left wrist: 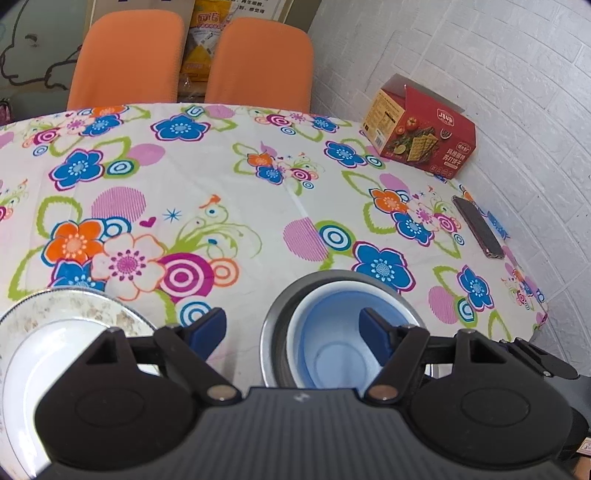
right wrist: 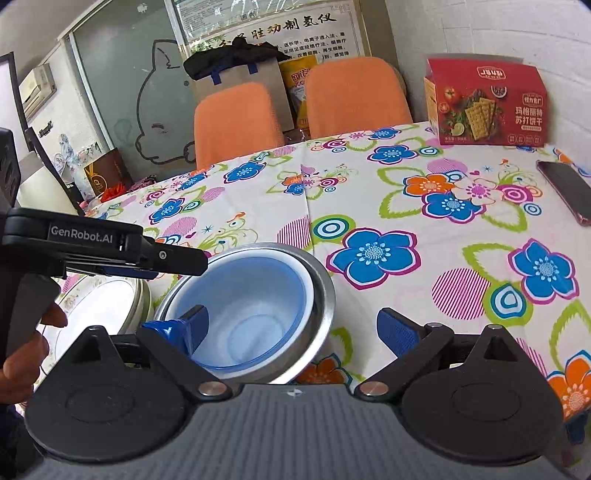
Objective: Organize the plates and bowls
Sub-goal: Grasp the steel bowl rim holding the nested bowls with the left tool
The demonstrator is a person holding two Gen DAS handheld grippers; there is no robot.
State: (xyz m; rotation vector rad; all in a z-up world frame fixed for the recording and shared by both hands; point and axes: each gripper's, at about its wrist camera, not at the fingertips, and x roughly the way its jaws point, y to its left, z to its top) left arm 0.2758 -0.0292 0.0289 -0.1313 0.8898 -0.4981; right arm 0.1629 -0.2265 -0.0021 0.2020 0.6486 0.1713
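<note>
The round brushed-metal outer bowl (right wrist: 321,291) has a dull sheen, and the blue plastic inner bowl (right wrist: 255,306) looks smooth and matt. The speckled white ceramic plate (left wrist: 74,314) looks glazed and glossy. The flowered cloth table cover (left wrist: 240,192) is matt and creased.

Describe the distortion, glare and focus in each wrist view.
Left wrist view: fisheye bends the white brick wall and the table edge; dark vignette in the corners; the plate looks washed out. Right wrist view: glare streaks the wall poster; the metal bowl rim shines; the cracker box text stays readable.
</note>
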